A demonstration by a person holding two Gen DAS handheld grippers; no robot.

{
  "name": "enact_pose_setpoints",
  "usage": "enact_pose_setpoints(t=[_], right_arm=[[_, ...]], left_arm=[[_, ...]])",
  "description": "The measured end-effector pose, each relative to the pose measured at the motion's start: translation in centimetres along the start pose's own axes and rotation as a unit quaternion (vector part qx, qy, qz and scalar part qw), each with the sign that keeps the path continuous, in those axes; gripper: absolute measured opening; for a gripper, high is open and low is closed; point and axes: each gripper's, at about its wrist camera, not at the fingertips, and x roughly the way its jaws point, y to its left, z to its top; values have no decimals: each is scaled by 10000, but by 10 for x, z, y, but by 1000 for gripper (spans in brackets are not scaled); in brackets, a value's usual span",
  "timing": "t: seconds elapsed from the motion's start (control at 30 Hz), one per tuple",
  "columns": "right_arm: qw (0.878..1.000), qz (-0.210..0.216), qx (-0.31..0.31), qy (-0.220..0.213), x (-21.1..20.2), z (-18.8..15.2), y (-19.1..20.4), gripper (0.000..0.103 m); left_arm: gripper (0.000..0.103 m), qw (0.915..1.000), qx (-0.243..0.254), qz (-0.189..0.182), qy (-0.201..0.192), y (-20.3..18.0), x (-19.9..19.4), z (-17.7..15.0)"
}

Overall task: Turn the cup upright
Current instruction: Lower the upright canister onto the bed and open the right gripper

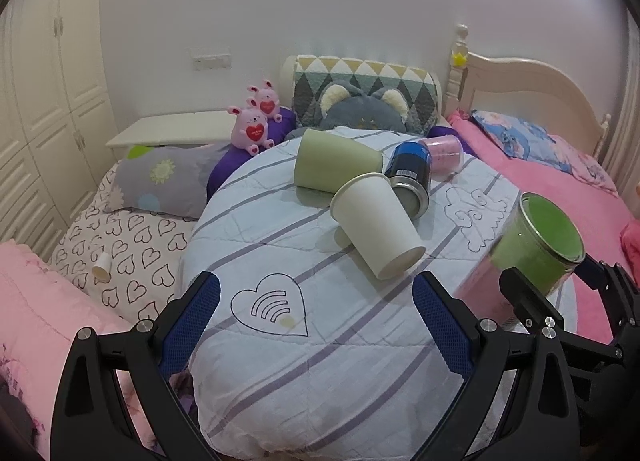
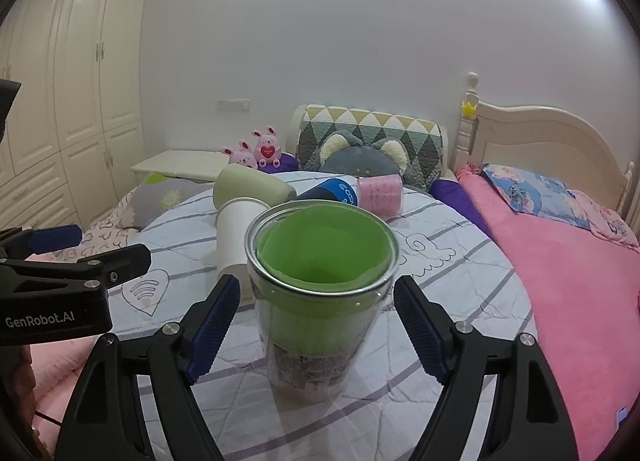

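A clear cup with a green liner [image 2: 320, 293] stands upright on the quilted round cushion [image 2: 460, 281], between the open fingers of my right gripper [image 2: 316, 325], which do not touch it. It also shows at the right of the left wrist view [image 1: 540, 245]. My left gripper [image 1: 316, 325] is open and empty over the cushion [image 1: 280, 261]. A white paper cup [image 1: 376, 229] lies on its side just beyond it. An olive cup [image 1: 336, 165], a blue can [image 1: 410, 177] and a pink cup [image 1: 444, 155] also lie on their sides behind.
Two pink plush bunnies [image 1: 256, 121], a grey plush cushion [image 1: 364, 113] and a patterned pillow [image 1: 360, 77] sit at the back. A pink bedspread [image 2: 568, 281] lies to the right, a heart-print sheet [image 1: 128, 245] to the left. White wardrobes [image 2: 80, 81] stand far left.
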Motion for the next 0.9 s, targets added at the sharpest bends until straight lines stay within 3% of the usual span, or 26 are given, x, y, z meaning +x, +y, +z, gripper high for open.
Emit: enact_pose_setpoints(t=[0.47,0.9], right_arm=[[9988,331,226,-266,-35,-10,-18,81],[9968,8,557,-565,-81,-32,-52,81]], left_arm=[[100,9991,41,206,-359,-23,-48,-11],[103,9961,187,60,-860,-54,-78,-44]])
